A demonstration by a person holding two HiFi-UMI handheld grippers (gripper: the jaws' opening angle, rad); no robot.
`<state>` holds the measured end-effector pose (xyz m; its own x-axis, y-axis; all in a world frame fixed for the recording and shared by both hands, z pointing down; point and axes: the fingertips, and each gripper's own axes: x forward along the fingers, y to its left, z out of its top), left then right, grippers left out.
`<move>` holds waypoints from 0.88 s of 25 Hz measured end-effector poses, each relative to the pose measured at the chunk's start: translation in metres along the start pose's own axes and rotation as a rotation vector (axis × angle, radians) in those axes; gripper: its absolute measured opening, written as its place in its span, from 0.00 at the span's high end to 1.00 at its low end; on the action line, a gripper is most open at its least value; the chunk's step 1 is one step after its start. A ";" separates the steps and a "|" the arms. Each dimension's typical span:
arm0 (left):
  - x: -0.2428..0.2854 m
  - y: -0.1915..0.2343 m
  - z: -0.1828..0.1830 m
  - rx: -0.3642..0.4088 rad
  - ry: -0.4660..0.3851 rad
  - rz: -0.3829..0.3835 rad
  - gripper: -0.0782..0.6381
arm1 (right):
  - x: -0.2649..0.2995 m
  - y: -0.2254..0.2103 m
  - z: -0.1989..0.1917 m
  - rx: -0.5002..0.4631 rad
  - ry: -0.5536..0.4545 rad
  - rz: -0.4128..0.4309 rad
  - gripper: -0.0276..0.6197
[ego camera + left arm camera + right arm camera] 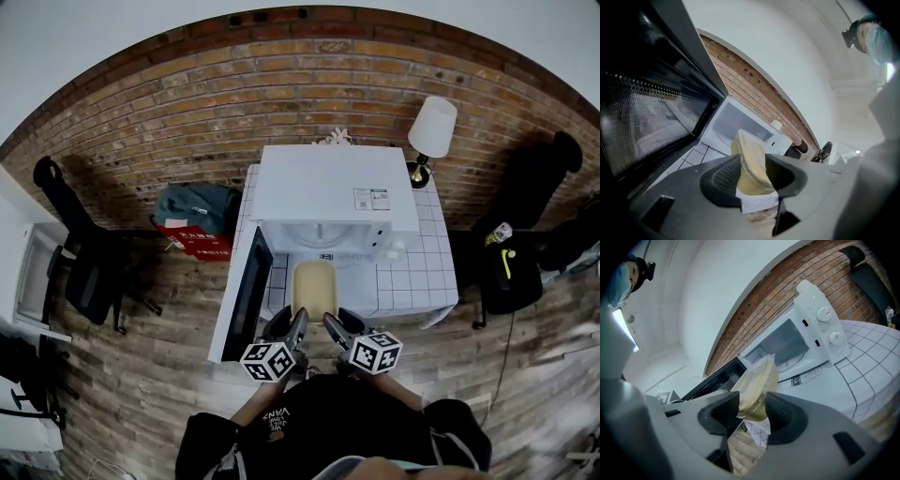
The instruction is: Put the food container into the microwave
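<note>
Container (314, 286) — tan, lidded; held above the tiled table (427, 272), just in front of the microwave (337, 202) mouth, not yet inside.
Left gripper (753, 177): jaws clamped on the container's near end.
Right gripper (753, 416): likewise closed on that end, beside the left. The paired grip probably serves to steady the container and stop it tipping.
Door (246, 295) — swung wide to the left, so the cavity is open for entry.

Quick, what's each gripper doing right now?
Left gripper: closed on the container.
Right gripper: closed on the same container.
</note>
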<state>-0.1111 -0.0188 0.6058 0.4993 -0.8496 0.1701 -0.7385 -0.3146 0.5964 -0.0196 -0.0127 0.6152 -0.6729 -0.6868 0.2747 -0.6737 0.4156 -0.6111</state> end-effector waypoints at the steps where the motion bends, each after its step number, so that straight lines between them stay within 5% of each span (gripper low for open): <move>1: 0.001 0.001 0.000 0.004 0.007 -0.007 0.66 | 0.001 0.000 -0.001 0.003 -0.005 -0.006 0.69; 22: 0.048 0.023 0.015 -0.004 0.020 -0.011 0.66 | 0.037 -0.025 0.022 0.007 -0.003 -0.021 0.70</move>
<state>-0.1116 -0.0730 0.6159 0.5159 -0.8377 0.1792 -0.7314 -0.3218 0.6013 -0.0208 -0.0620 0.6246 -0.6579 -0.6972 0.2849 -0.6853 0.3972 -0.6105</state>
